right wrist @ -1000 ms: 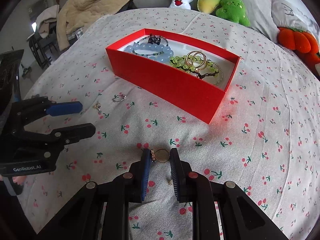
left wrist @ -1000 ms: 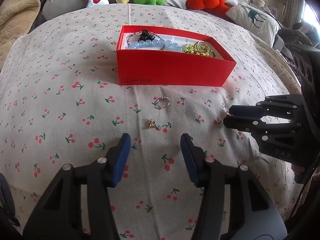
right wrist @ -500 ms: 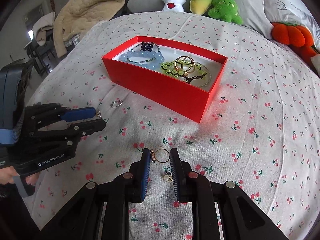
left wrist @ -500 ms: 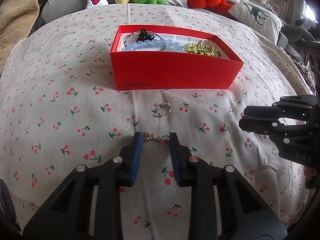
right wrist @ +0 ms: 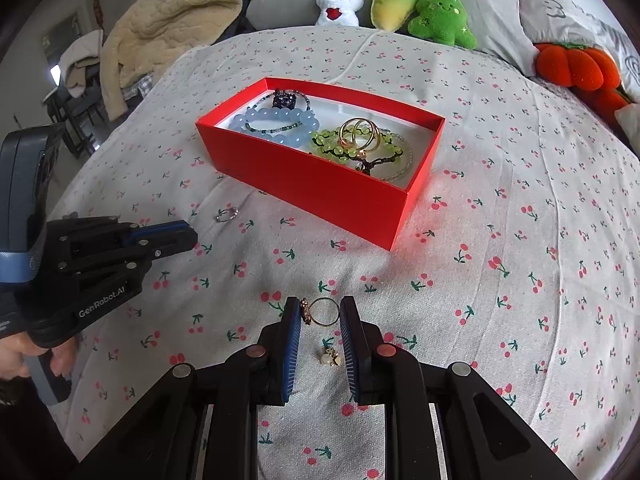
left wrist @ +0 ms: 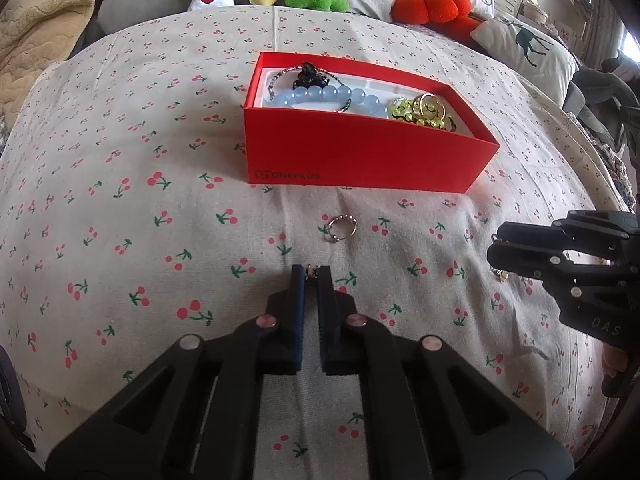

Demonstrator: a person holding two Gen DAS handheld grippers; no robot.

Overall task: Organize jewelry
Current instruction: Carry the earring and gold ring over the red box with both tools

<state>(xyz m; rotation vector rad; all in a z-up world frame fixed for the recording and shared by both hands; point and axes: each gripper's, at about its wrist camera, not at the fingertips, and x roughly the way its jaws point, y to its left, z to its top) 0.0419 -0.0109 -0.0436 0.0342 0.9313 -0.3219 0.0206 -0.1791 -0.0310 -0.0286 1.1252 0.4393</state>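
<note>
A red box on the cherry-print bedspread holds blue bead bracelets, green beads and gold rings. My left gripper is shut on a small gold earring at its fingertips. A silver ring lies between it and the box. My right gripper is shut on a gold ring. A small pearl earring lies on the cloth under its fingers. Each gripper also shows in the other wrist view.
Plush toys and an orange pumpkin cushion line the far edge of the bed. A beige blanket lies at the back left. Pillows sit at the back right.
My left gripper moved forward to the small gold earring and closed on it. My right gripper kept hold of the gold ring and lifted slightly.
</note>
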